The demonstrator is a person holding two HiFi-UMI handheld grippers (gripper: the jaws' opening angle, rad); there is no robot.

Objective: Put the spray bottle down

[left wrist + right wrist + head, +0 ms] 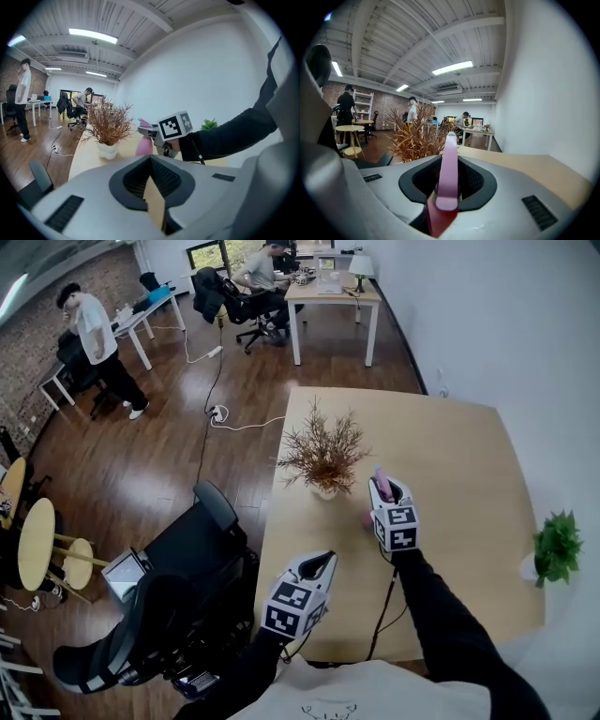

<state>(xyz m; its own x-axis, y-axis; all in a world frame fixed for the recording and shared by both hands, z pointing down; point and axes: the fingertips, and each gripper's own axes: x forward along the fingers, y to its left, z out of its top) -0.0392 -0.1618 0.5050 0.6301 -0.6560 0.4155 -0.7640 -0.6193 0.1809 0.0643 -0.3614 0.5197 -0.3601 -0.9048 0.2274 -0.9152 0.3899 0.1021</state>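
nearest to me, my left gripper (151,160) hangs over the near edge of the table (450,474) with its jaws drawn together and nothing between them. a black office chair (187,568) stands on the floor just left of that edge. a little further in, my right gripper (386,493) has its jaws clamped on the pink spray bottle (448,164), which stands up between them. in the head view the bottle sits over the middle of the table, just right of the white pot (325,489). from here i cannot tell whether its base touches the wood. the pot holds a dried brown plant (323,451), close beside the bottle but apart from it. a small green plant (557,545) stands well off at the table's right edge. beyond the table, one person (94,334) stands on the wooden floor at the left. at the far end of the room, another person (262,273) sits at a white desk (333,296).
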